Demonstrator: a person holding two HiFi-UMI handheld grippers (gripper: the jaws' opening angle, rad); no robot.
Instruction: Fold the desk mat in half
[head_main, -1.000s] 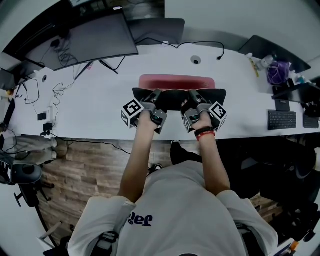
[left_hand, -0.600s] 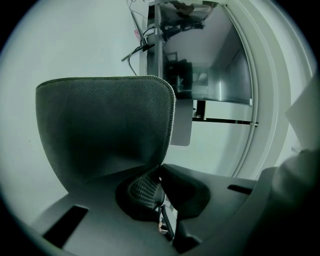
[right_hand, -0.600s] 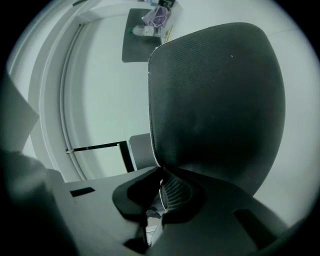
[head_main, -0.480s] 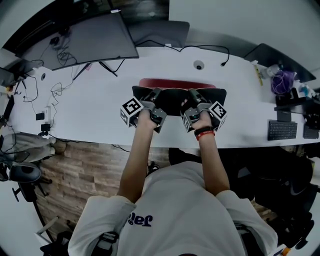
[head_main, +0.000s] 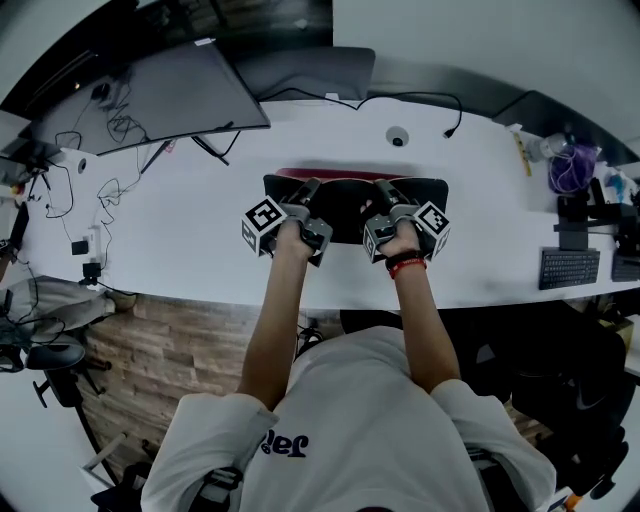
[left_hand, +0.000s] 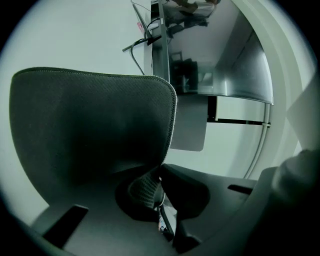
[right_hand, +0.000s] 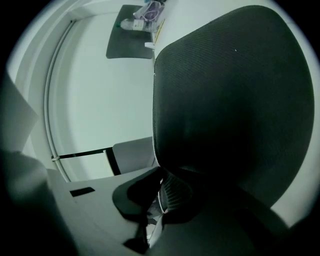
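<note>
I am the left gripper (left_hand: 160, 190), and my jaws are pinched tight on the edge of the desk mat (left_hand: 90, 125). Its dark, textured sheet stands up from my grip and fills the left of my view, rounded corner uppermost. Past it lie the white desk (left_hand: 75, 35), a cable (left_hand: 134, 50) and a dark monitor (left_hand: 210, 65).

Head view, light: even, diffuse, cool; white desk (head_main: 200, 225) bright, no hard shadows.
Head view, edges: strong fisheye bend; corners dim.
Head view, focus: crisp centre, softer rim.
Gripper views, frame: round black vignette.
Gripper views, exposure: desk mat (left_hand: 90, 125) nearly black, weave faintly visible; pale background washed out.
Gripper views, focus: near parts blurred, in deep shadow.
</note>
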